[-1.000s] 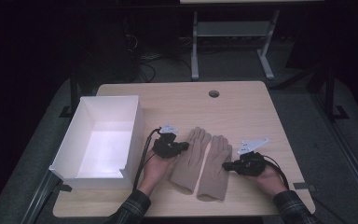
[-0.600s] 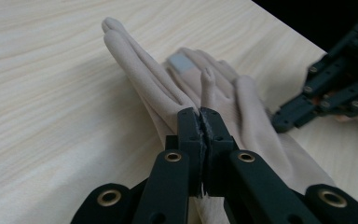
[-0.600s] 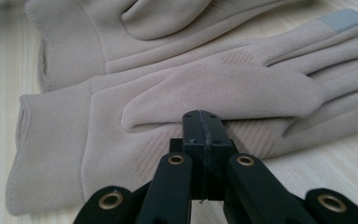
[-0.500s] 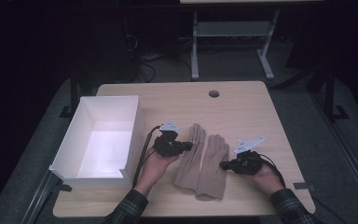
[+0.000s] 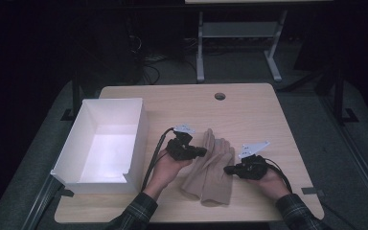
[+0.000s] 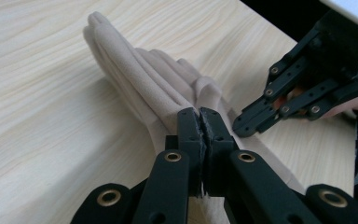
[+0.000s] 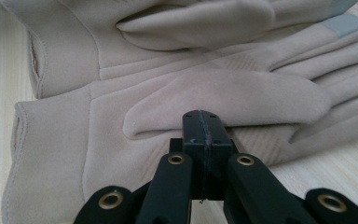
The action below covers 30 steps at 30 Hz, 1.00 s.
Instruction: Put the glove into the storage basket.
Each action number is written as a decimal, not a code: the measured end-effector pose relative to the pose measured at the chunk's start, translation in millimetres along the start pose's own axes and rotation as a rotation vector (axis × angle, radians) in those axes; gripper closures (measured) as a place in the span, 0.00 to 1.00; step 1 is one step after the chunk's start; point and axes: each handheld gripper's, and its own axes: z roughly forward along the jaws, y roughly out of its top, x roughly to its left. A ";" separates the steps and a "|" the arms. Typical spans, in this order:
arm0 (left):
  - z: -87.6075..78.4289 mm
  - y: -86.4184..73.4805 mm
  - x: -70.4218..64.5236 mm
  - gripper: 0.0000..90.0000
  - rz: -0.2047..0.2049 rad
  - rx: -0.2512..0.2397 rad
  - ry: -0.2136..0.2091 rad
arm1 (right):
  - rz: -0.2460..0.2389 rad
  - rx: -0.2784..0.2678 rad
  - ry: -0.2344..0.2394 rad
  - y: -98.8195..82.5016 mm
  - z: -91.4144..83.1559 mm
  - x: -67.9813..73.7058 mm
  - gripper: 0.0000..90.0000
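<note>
Gloves (image 5: pixel 210 170): plain beige fabric; one fingertip carries a grey patch (image 7: pixel 342 24), and a faint ribbed pattern marks the palm; left gripper (image 5: pixel 202 152) and right gripper (image 5: pixel 227 169): black bodies with brass-coloured rivets, each topped by a light grey plate; box (image 5: pixel 139 125): white inside and out; table (image 5: pixel 249 110): pale wood grain; sleeves (image 5: pixel 134 214): dark plaid; floor (image 5: pixel 316 100): grey.

left gripper (image 5: pixel 202 152) jaws closed, tips pointing right; right gripper (image 5: pixel 226 168) jaws closed, pointing left.
</note>
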 end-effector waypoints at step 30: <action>33.0 11.0 -20.0 0.98 0.033 0.032 -0.051 | 0.005 -0.001 0.009 -2.3 2.2 4.9 1.00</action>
